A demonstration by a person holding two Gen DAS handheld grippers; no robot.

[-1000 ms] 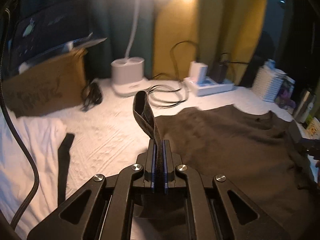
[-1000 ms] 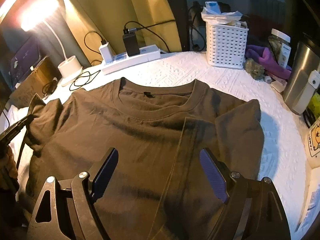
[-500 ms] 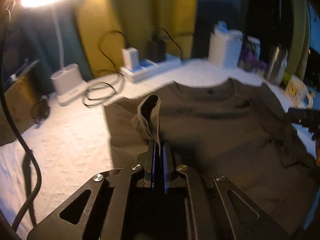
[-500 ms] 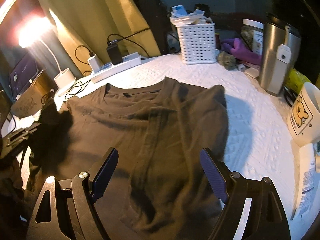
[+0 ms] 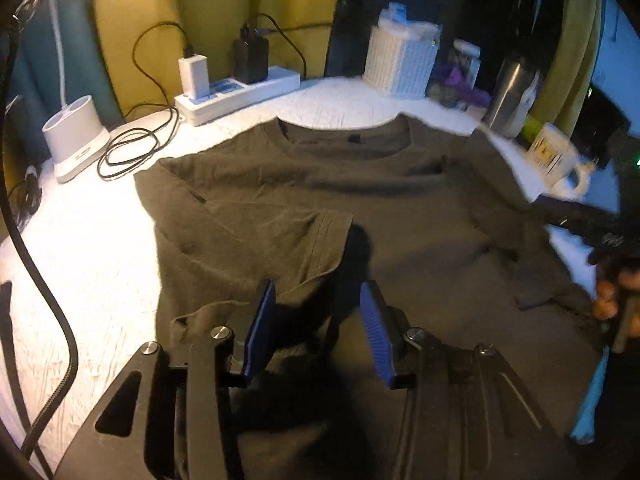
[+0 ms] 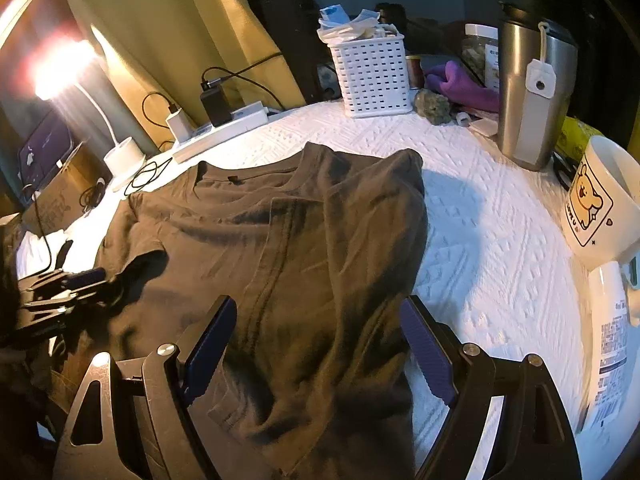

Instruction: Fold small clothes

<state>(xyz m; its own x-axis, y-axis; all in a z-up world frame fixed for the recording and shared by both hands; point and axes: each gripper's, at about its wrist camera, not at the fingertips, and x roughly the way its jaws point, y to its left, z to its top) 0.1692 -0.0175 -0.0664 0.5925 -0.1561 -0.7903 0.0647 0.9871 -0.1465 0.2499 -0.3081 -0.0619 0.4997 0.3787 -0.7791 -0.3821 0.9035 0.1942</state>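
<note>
A dark brown T-shirt (image 5: 360, 200) lies flat on the white textured cloth (image 5: 92, 240), collar away from me. Its left sleeve (image 5: 304, 240) is folded inward onto the body. My left gripper (image 5: 318, 320) is open and empty just above the shirt, in front of that sleeve. In the right wrist view the shirt (image 6: 304, 240) has its right side folded over the middle. My right gripper (image 6: 316, 344) is open and empty above the shirt's lower part. The left gripper (image 6: 86, 278) shows at the left edge of that view.
At the back stand a white power strip (image 5: 236, 94) with chargers and cables, a lamp base (image 5: 74, 136) and a white basket (image 6: 372, 76). At the right stand a steel tumbler (image 6: 532, 96), a bear mug (image 6: 600, 204) and a white bottle (image 6: 612, 340).
My left gripper carried the left sleeve inward over the shirt, then opened and let it go. The sleeve now lies folded on the body. The right gripper stayed open and drew back a little.
</note>
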